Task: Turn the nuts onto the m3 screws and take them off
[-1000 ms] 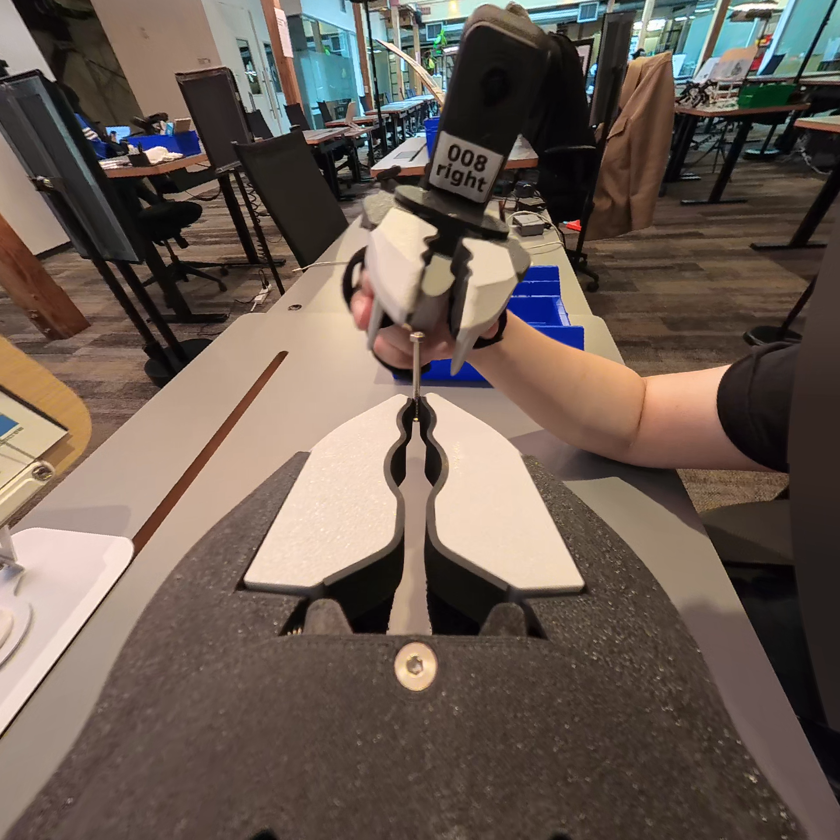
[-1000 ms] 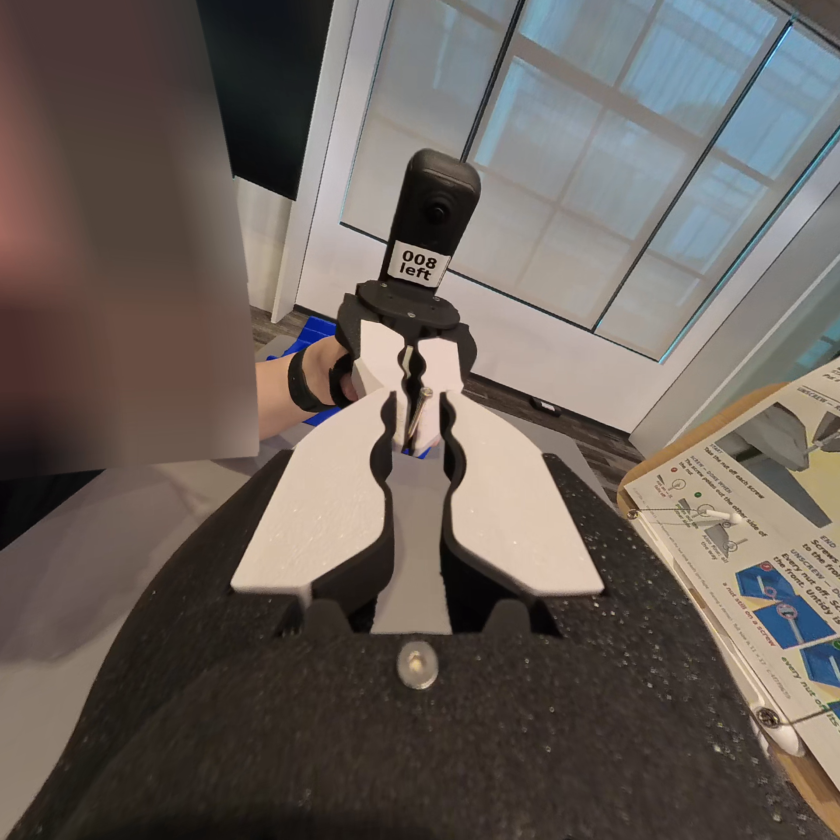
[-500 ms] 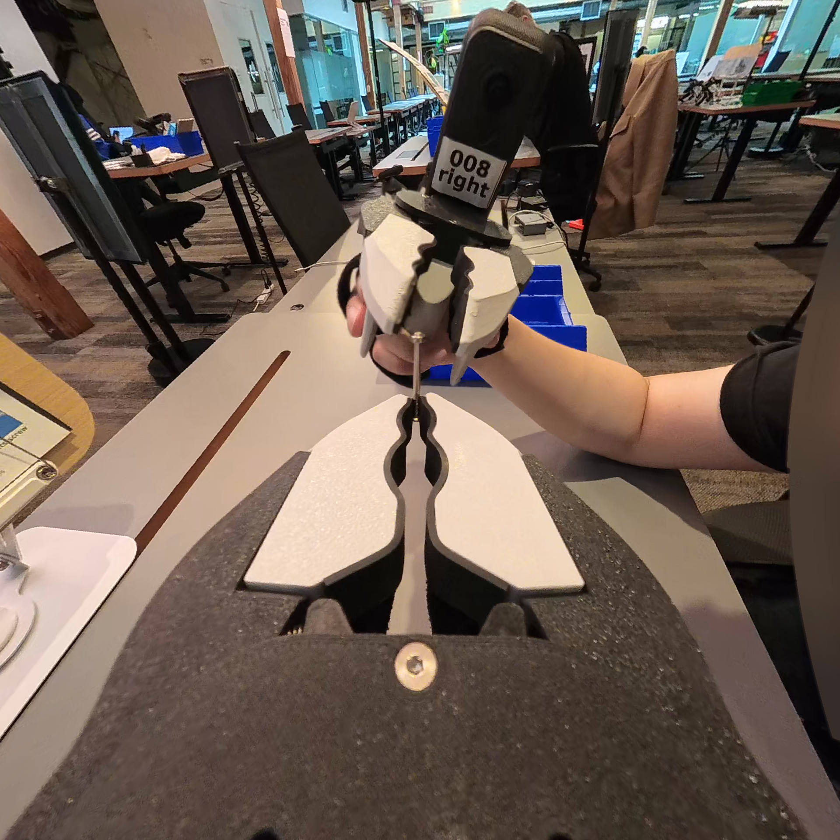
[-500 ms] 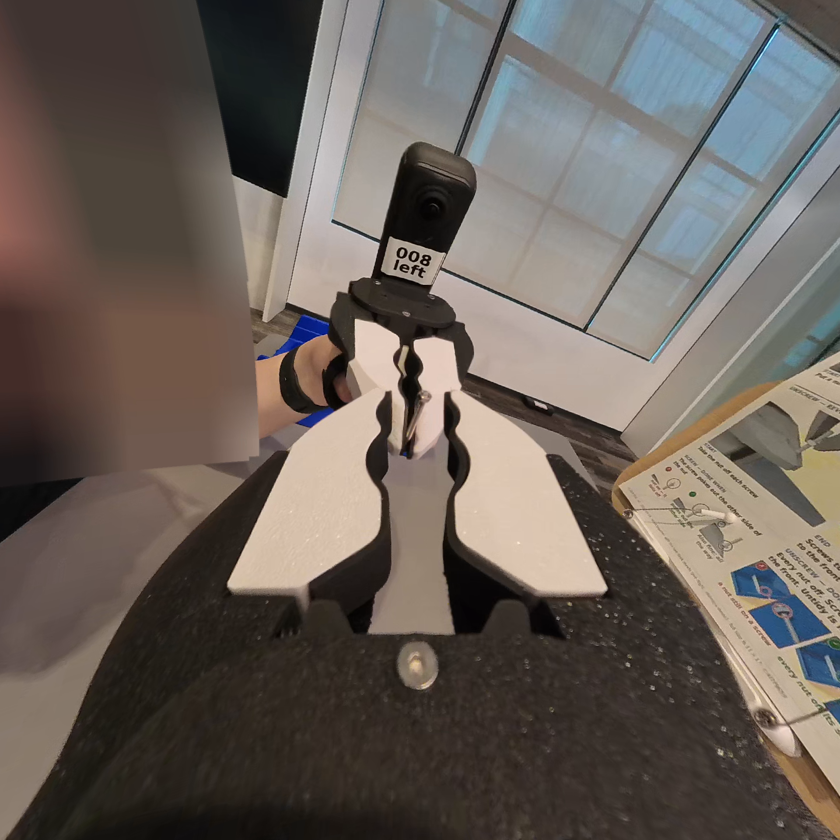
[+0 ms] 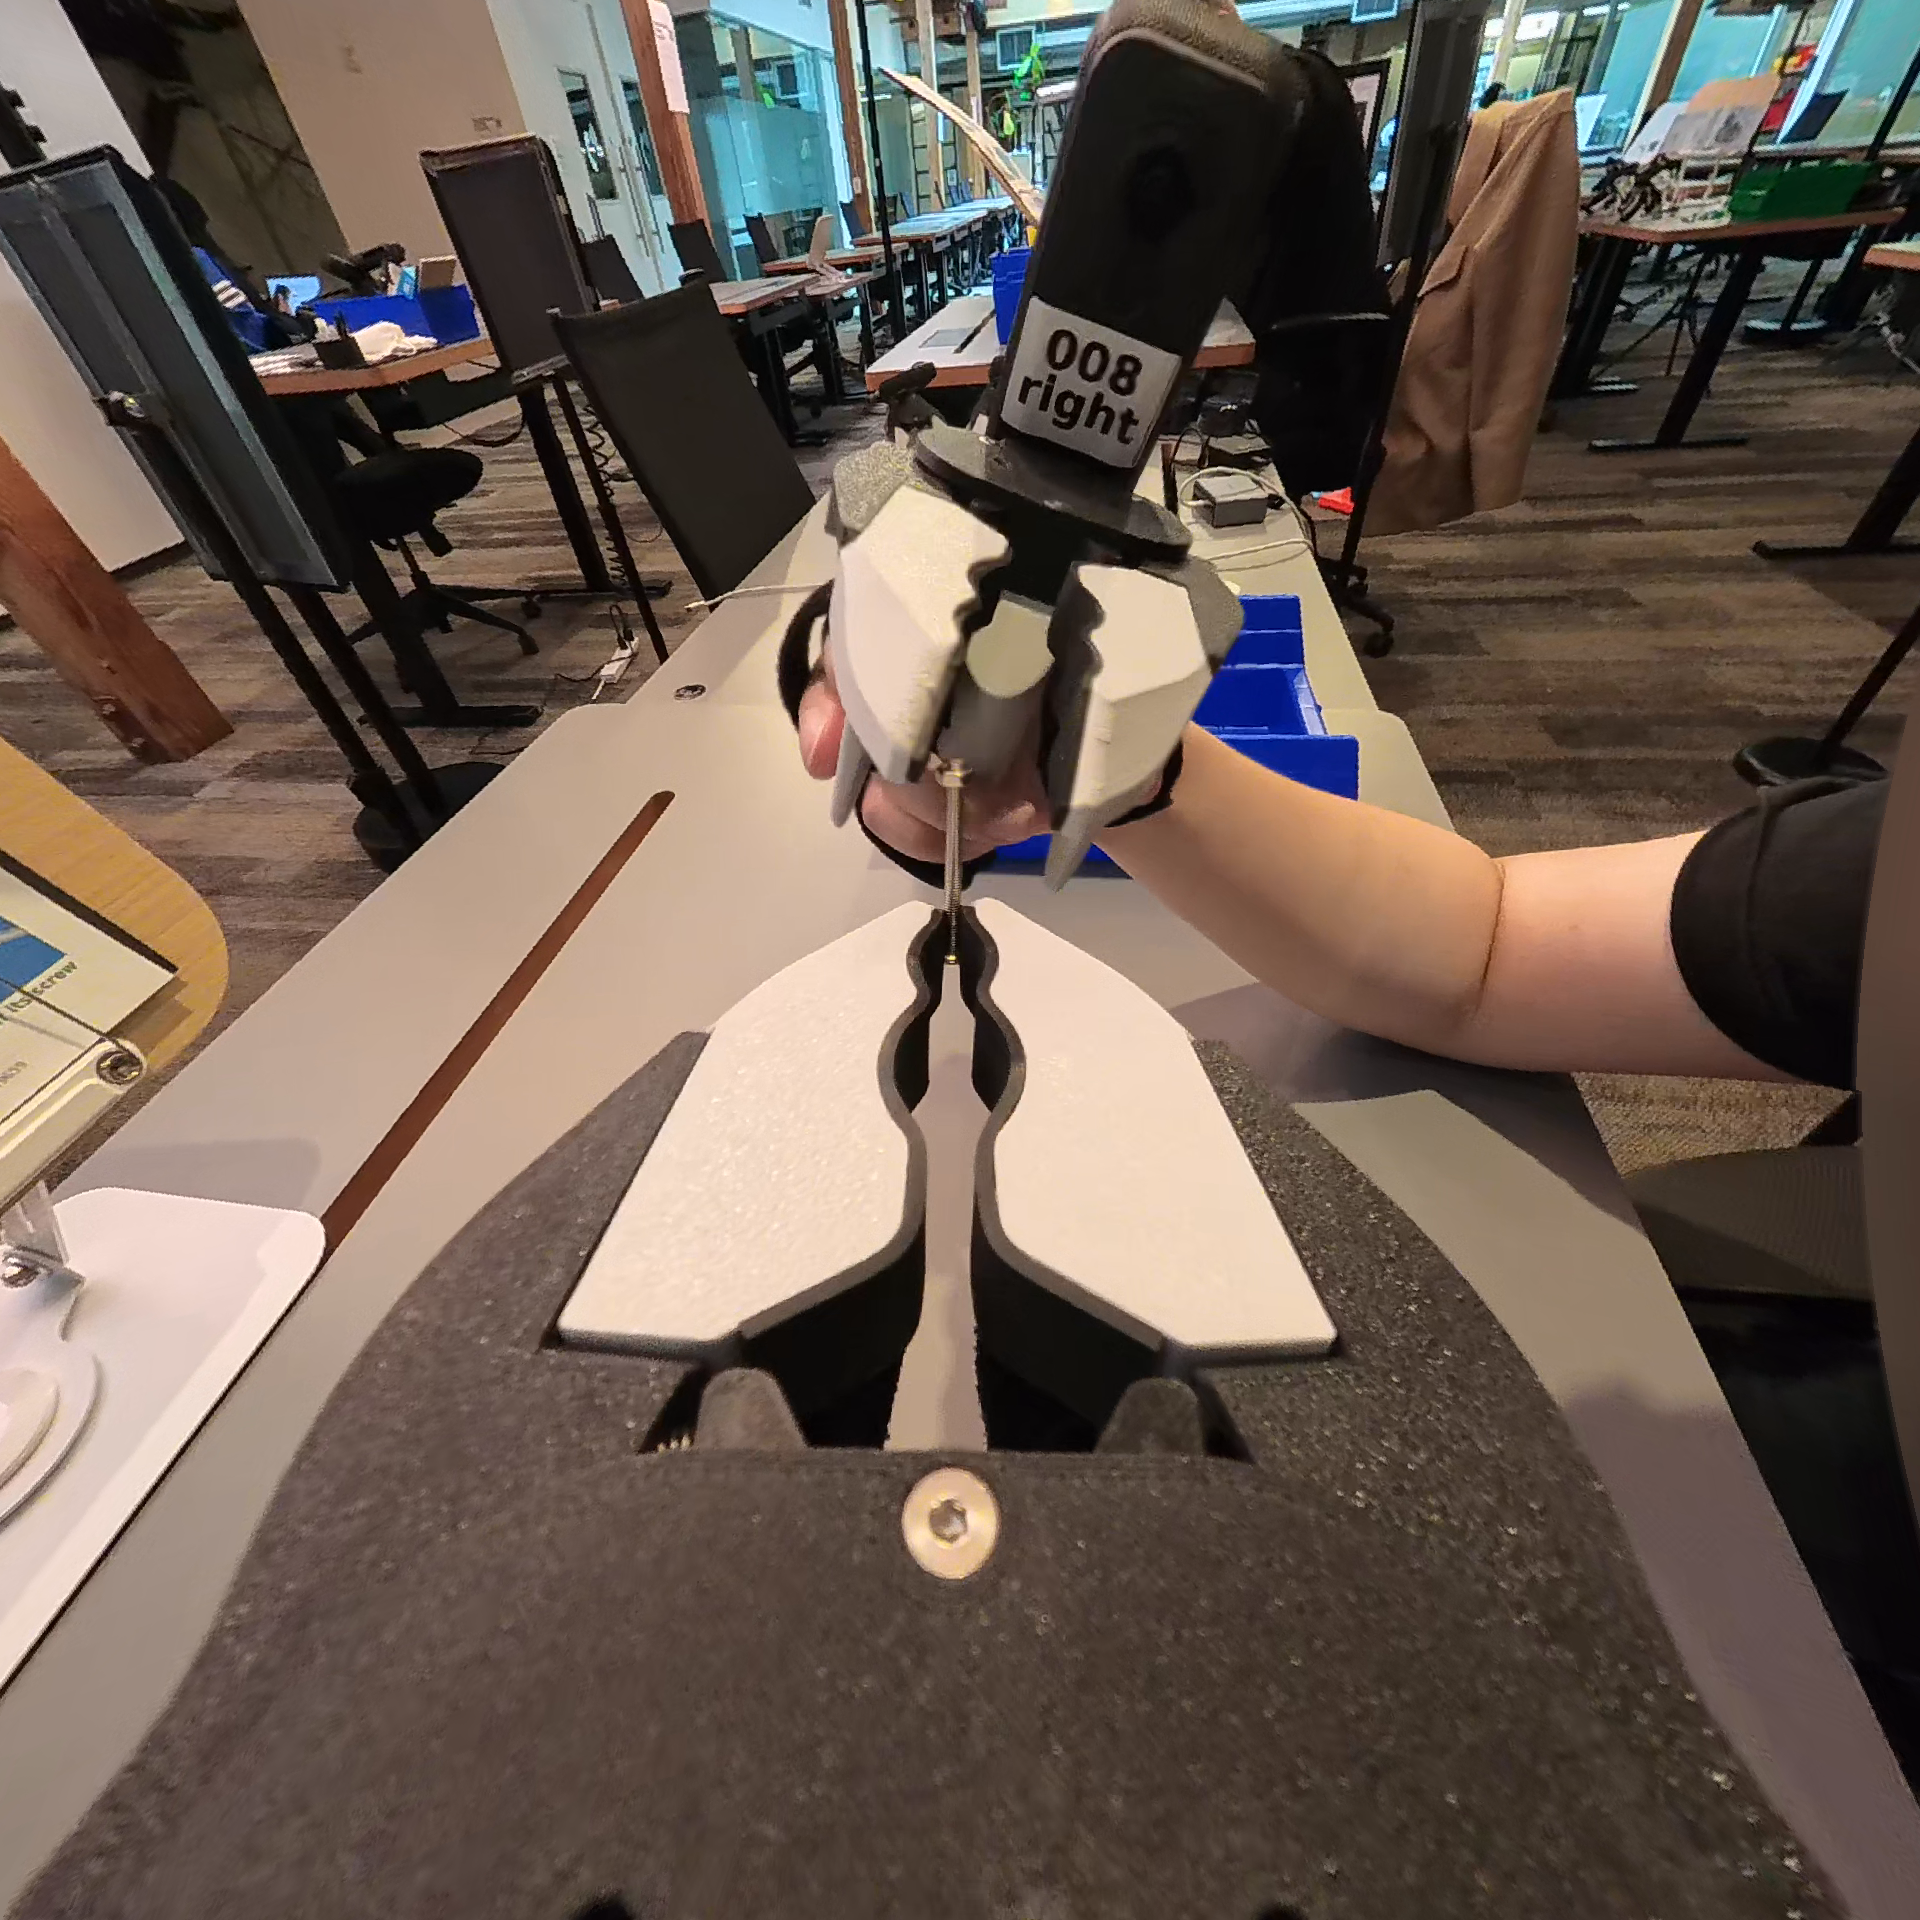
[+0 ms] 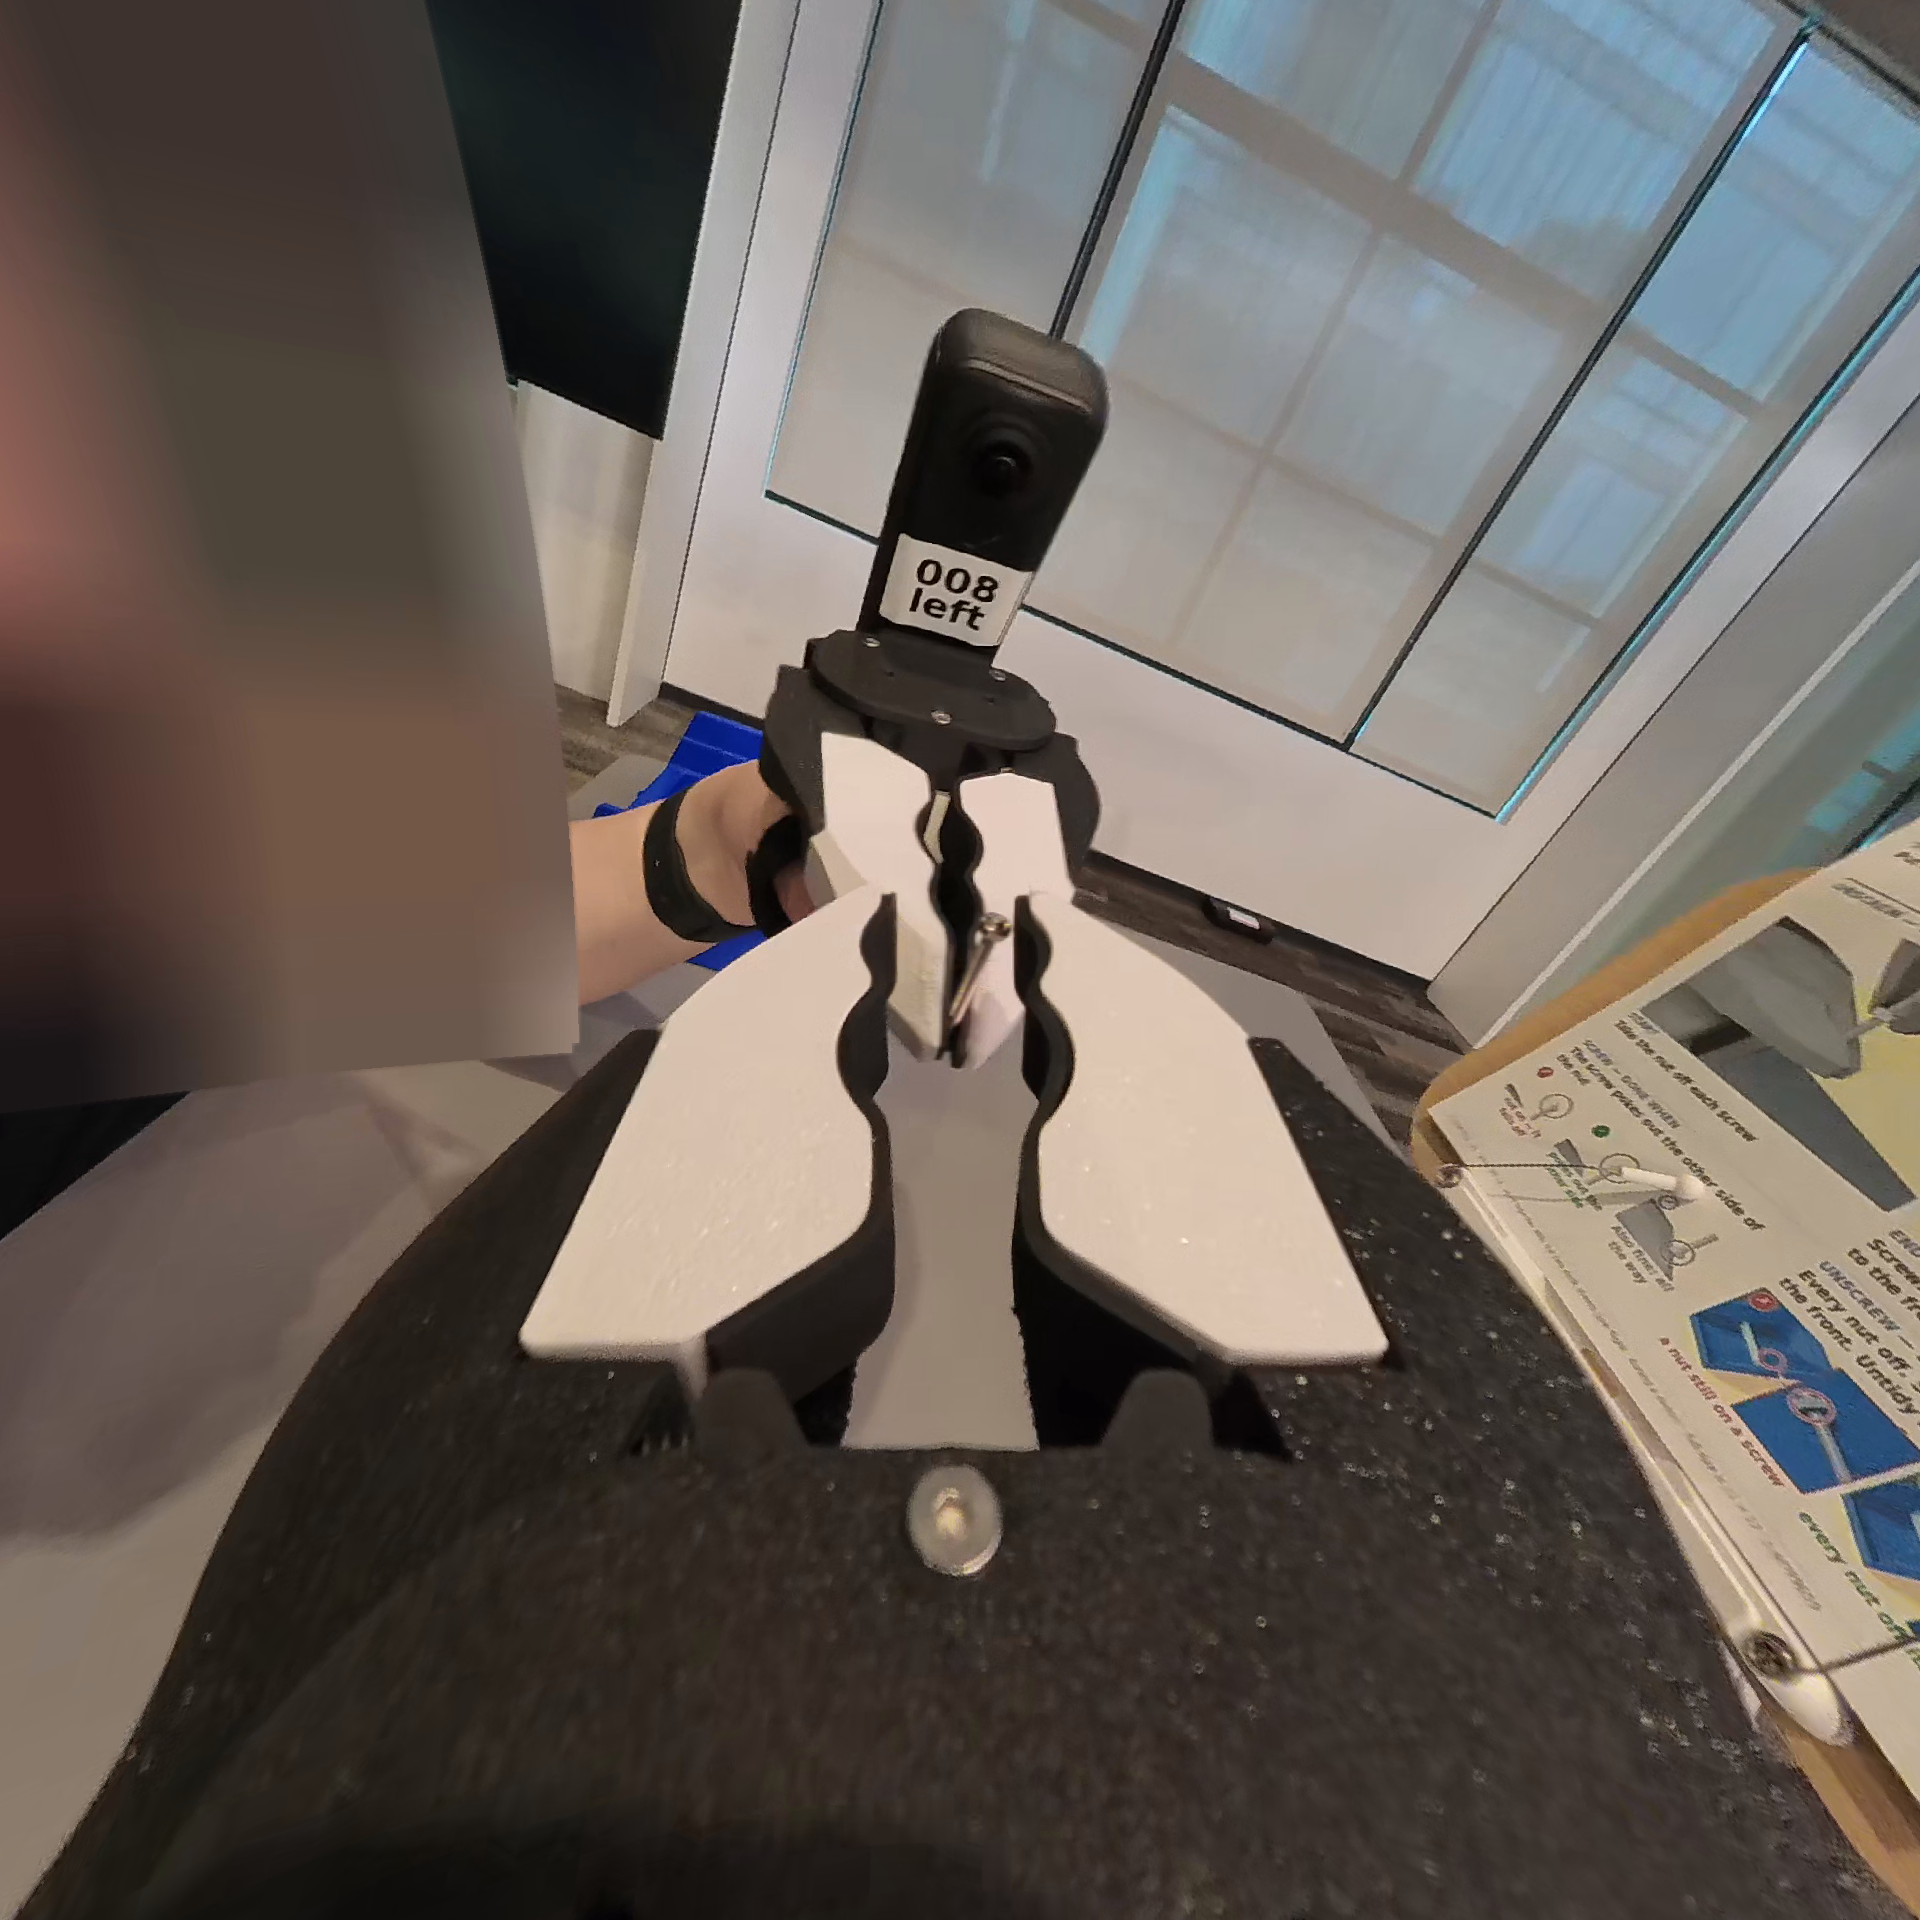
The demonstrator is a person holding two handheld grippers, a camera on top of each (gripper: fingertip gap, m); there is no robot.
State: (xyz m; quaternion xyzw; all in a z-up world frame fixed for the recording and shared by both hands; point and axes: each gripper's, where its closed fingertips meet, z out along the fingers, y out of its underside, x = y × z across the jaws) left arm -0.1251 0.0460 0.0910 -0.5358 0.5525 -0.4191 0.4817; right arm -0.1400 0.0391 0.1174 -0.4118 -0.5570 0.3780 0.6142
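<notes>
The left claw (image 5: pixel 951 920) pinches the screw (image 5: pixel 951 842) by its lower end. The right claw (image 6: pixel 951 914) gapes around the head, gripping nothing. I can't make out a nut; next it likely must close and twist.

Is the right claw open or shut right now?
Open. The right claw has a wide gap between its fingertips, and the screw held by the shut left claw stands in that gap.

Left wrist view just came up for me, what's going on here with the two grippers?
A person holds a gripper in each hand above a grey table. The left gripper has its jaws shut on the lower end of a thin screw, which stands upright. The right gripper faces it with jaws open on either side of the screw's head, not gripping it. Whether a nut is on the screw is too small to tell. A blue bin sits behind.
</notes>
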